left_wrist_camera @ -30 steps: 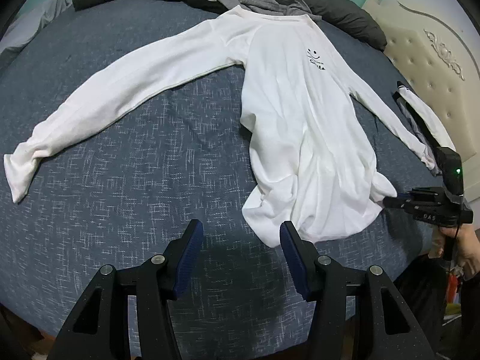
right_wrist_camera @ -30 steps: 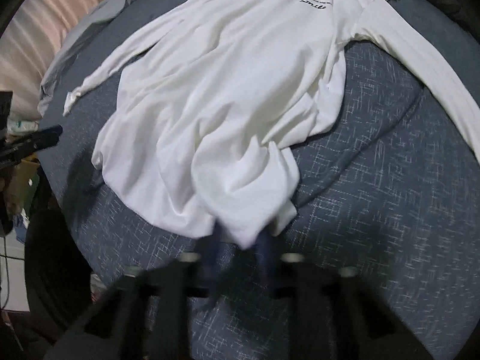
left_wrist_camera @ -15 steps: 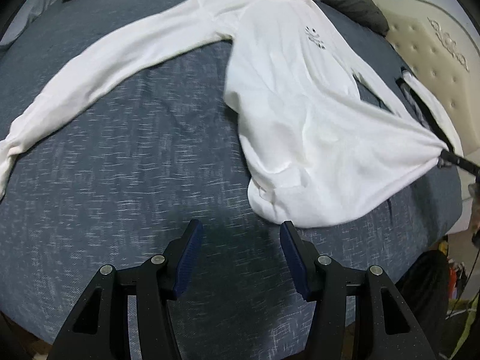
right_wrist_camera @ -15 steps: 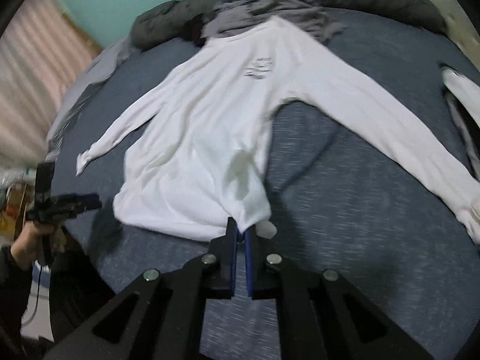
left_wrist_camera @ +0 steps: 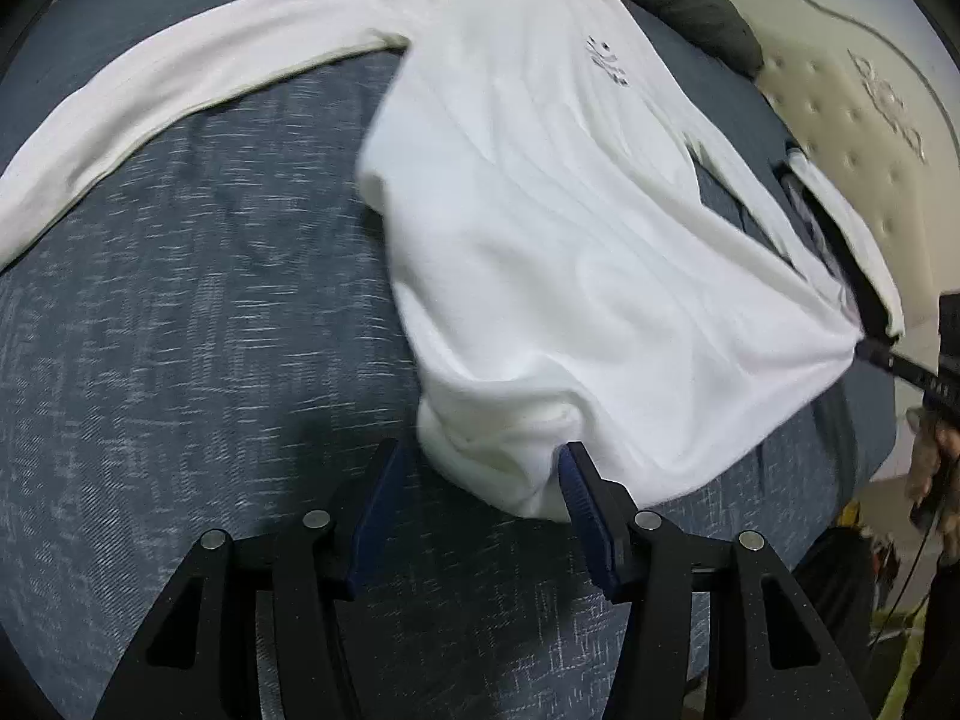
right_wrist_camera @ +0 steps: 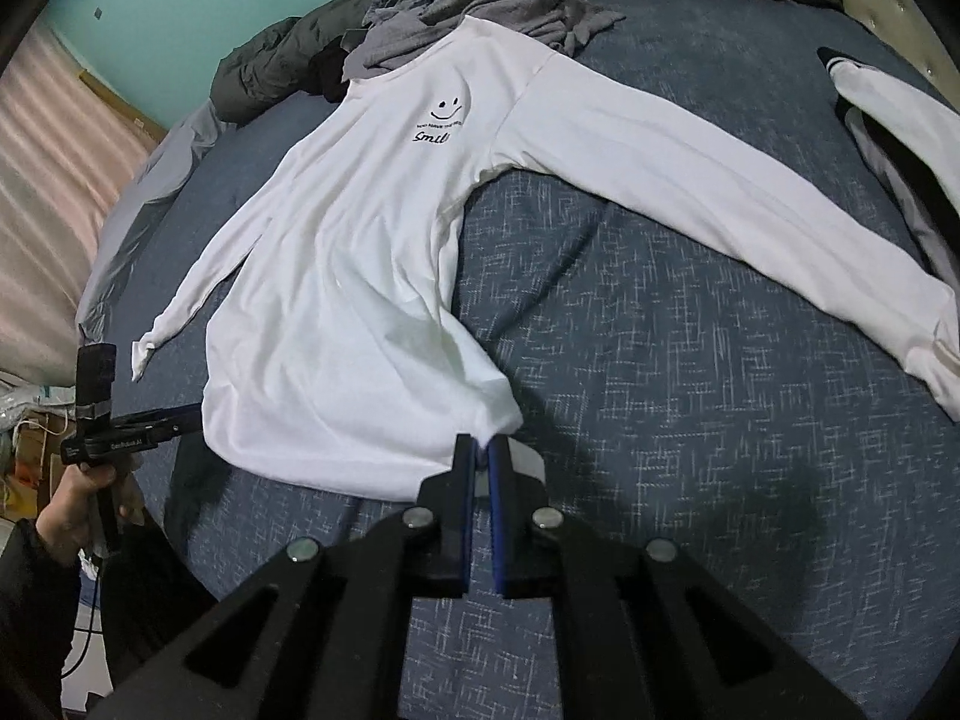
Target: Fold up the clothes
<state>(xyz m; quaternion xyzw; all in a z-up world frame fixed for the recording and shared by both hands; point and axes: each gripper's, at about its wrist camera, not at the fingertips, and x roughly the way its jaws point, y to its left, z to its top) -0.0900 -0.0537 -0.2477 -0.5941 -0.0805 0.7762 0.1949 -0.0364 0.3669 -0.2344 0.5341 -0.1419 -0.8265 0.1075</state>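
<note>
A white long-sleeved shirt (left_wrist_camera: 540, 240) with a smiley print lies front up on the blue-grey bed (left_wrist_camera: 180, 300), both sleeves spread out. My left gripper (left_wrist_camera: 477, 480) is open, and the near hem corner bulges between its blue fingers. In the right wrist view the shirt (right_wrist_camera: 336, 312) stretches away from my right gripper (right_wrist_camera: 480, 459), which is shut on the other hem corner. The right gripper (left_wrist_camera: 870, 351) shows at the far right of the left wrist view, pulling the hem taut. The left gripper (right_wrist_camera: 180, 417) sits at the shirt's lower left edge, held by a hand (right_wrist_camera: 78, 504).
A grey garment (right_wrist_camera: 480, 6) and a dark duvet (right_wrist_camera: 264, 72) are heaped beyond the collar. Another white and black garment (right_wrist_camera: 888, 114) lies at the bed's right side, by the padded headboard (left_wrist_camera: 870, 90). The bed edge runs just beneath both grippers.
My right gripper closed on a hem corner and pulled it sideways, stretching the shirt flat. My left gripper moved forward until the other hem corner lay between its open fingers.
</note>
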